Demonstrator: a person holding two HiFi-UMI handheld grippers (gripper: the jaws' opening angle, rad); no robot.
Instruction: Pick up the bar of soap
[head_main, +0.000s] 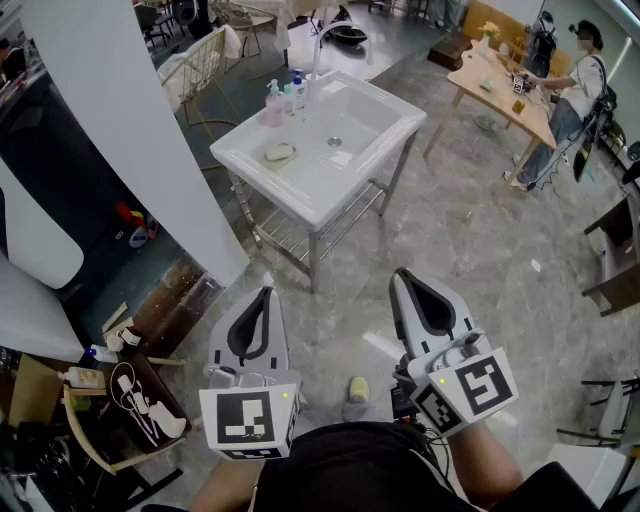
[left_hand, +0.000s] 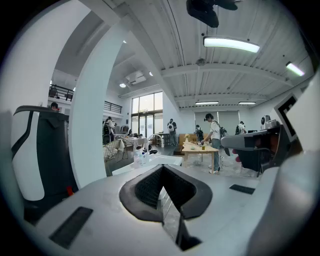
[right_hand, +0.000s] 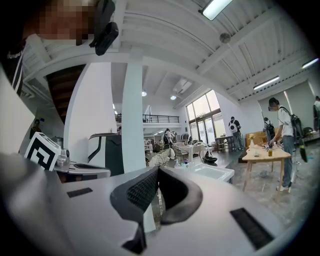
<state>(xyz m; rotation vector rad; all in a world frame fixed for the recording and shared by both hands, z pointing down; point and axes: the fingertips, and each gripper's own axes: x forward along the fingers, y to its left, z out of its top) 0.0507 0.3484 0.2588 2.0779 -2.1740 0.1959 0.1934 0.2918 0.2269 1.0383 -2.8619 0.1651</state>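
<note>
The bar of soap (head_main: 279, 153), pale and oval, lies on the left rim of the white sink (head_main: 350, 125), far ahead of both grippers. My left gripper (head_main: 266, 293) and right gripper (head_main: 403, 274) are held low over the floor, side by side and well short of the sink stand. Both are shut with nothing between the jaws. In the left gripper view the shut tips (left_hand: 162, 168) point toward the sink (left_hand: 150, 161). From the right gripper view the closed tips (right_hand: 156, 170) aim left of the sink (right_hand: 212, 172). The soap is not distinguishable in either gripper view.
Two pump bottles (head_main: 273, 105) stand at the sink's back left by the faucet (head_main: 325, 40). A white column (head_main: 130, 130) rises to the left. A wooden table (head_main: 505, 85) with a person (head_main: 575, 85) is at the right, chairs (head_main: 615, 255) further right, and clutter (head_main: 110, 395) at the lower left.
</note>
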